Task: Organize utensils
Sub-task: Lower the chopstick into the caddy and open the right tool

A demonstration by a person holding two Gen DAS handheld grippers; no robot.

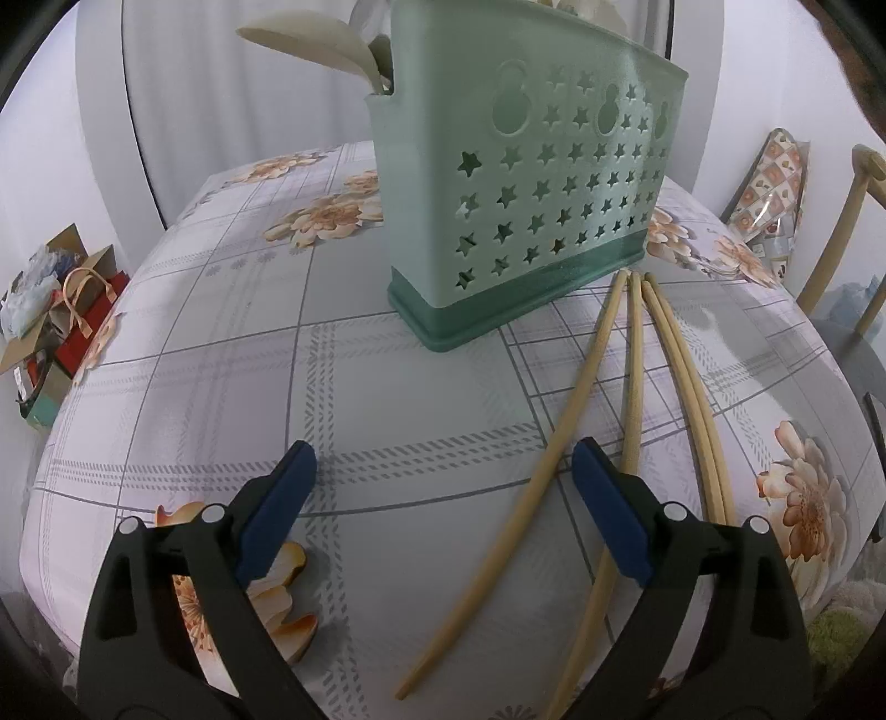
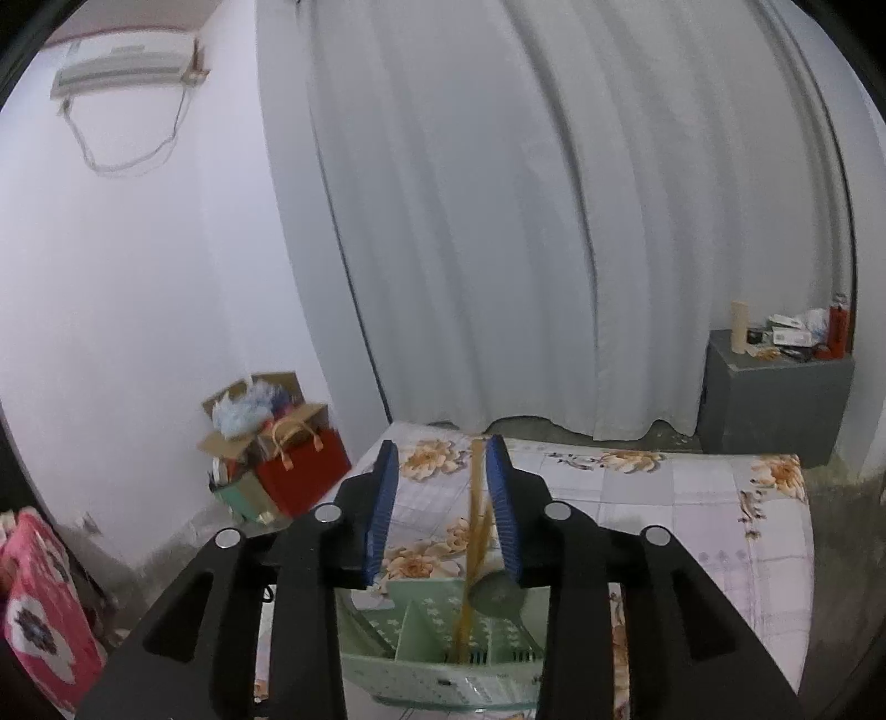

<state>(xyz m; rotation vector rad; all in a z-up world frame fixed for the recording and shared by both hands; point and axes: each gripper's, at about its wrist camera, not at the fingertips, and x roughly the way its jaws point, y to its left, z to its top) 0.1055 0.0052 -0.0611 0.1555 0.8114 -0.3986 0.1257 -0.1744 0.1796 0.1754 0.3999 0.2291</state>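
— What's the biggest thing in front of you?

— The table (image 1: 183, 343), under a smooth, wipe-clean-looking tablecloth (image 1: 387, 387): pale grey-lilac check with printed peach flowers.

— And on it?

— The holder (image 1: 515, 183), at twelve o'clock from my left claw (image 1: 443, 448). It's a tall, narrow caddy of mint-green plastic on a darker green base. Its wall is punched with rows of little stars and a few keyhole-shaped slots. From my right wrist I look down into the holder (image 2: 421, 626) and see thin partitions splitting it into compartments.

— How are your claws?

— Both are black frames with ribbed blue pads. The left is spread wide, low over the cloth, pinching nothing. The right claw (image 2: 441, 446) sits above the holder with its pads parted.

— Where are the utensils?

— Four loose chopsticks (image 1: 631, 360), slim, round and pale like bamboo, lie fanned on the cloth. Their far ends are bunched against the holder's base at about one o'clock. One runs back through the gap of my left claw without touching either pad. Another passes under its right finger, and two lie outside it at two o'clock.

— And the right side?

— A pair of chopsticks (image 2: 475, 531), blurred, stands upright between the right pads. It is close to the right-hand pad with its lower ends down in a middle compartment. I'm not squeezing it.

— Anything smaller?

— A cream spoon (image 1: 310, 39) leaning out of the holder's left end at eleven o'clock.
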